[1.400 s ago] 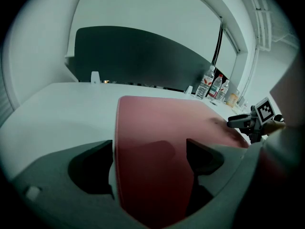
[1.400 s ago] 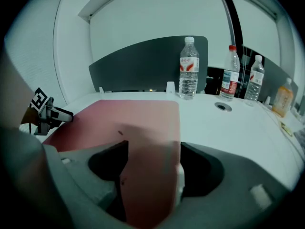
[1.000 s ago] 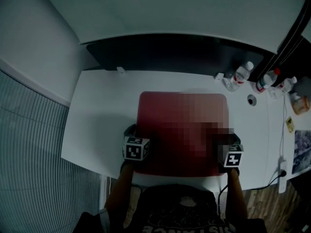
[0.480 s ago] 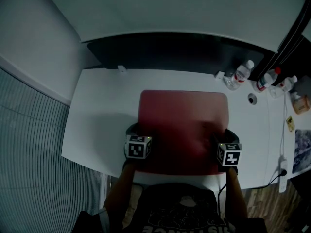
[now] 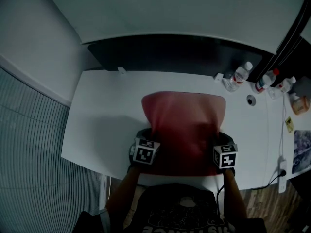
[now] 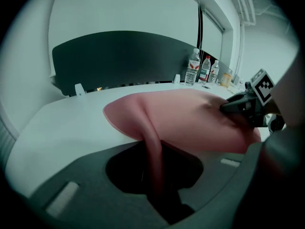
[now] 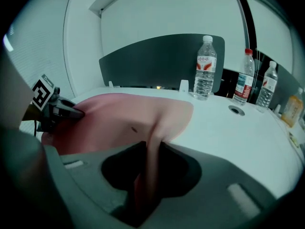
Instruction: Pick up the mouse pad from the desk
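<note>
The red mouse pad [image 5: 184,123] lies on the white desk [image 5: 102,115] with its near part raised and its sides curled inward. My left gripper [image 5: 147,136] pinches the pad's near left edge, its jaws closing on it. In the left gripper view the pad [image 6: 190,116] folds into a thin strip between the jaws of the left gripper [image 6: 155,175]. My right gripper [image 5: 221,139] grips the near right edge, jaws likewise closing. In the right gripper view the pad [image 7: 124,118] runs down into the right gripper [image 7: 145,180].
A dark partition panel [image 5: 175,52] stands along the desk's far edge. Three water bottles [image 5: 240,74] and an orange bottle [image 5: 300,103] cluster at the far right, beside a cable grommet [image 5: 251,99]. A power strip [image 5: 282,171] lies at the right edge.
Both grippers have closed on the pad's near side edges. The left one shifted right and nearer. The pad's near part has lifted and narrowed, no longer flat.
</note>
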`<state>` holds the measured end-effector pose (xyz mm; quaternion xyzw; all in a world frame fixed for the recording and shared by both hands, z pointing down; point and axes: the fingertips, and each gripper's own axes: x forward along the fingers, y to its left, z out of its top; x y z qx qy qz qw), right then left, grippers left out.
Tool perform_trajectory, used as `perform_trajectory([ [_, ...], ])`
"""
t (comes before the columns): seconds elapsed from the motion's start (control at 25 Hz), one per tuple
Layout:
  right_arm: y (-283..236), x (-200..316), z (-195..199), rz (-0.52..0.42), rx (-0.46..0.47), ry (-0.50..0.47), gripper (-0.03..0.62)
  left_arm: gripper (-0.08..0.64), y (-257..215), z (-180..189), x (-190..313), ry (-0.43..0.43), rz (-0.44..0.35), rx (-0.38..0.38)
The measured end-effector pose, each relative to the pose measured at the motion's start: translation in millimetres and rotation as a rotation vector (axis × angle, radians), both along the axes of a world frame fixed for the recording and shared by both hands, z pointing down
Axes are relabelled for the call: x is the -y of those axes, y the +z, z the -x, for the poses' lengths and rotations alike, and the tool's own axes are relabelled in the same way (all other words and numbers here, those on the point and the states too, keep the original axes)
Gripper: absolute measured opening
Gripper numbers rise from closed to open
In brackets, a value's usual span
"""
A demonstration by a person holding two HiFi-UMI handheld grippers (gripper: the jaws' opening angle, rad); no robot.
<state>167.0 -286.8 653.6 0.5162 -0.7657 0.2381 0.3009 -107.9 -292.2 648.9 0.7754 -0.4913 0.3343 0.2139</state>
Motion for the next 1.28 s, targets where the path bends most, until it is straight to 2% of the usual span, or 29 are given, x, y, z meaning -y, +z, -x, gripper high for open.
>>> perform_trajectory([
  [0.32, -2.2, -2.4, 6.2, 0.011, 0.045, -0.019, 0.051, 0.060, -0.3, -3.0, -1.6, 0.006, 0.017, -0.031],
  [0.52, -8.9, -2.6, 5.9, 0.006, 0.073, -0.009, 0.048, 0.061, -2.9, 0.2, -0.6, -0.013, 0.023, -0.043],
  [0.68, -22.4, -4.5, 8.2, -0.020, 0.100, -0.001, 0.048, 0.061, -10.5, -1.3, -3.0, -0.033, 0.033, -0.094],
  [0.96, -40.3, -10.5, 12.8, -0.036, 0.118, -0.010, 0.048, 0.061, -32.5, -5.4, -6.1, -0.024, 0.017, -0.118],
  [1.28, -75.7, -5.5, 19.2, -0.133, 0.095, -0.037, 0.049, 0.064, -64.5, -7.8, -4.7, -0.023, -0.033, -0.146],
])
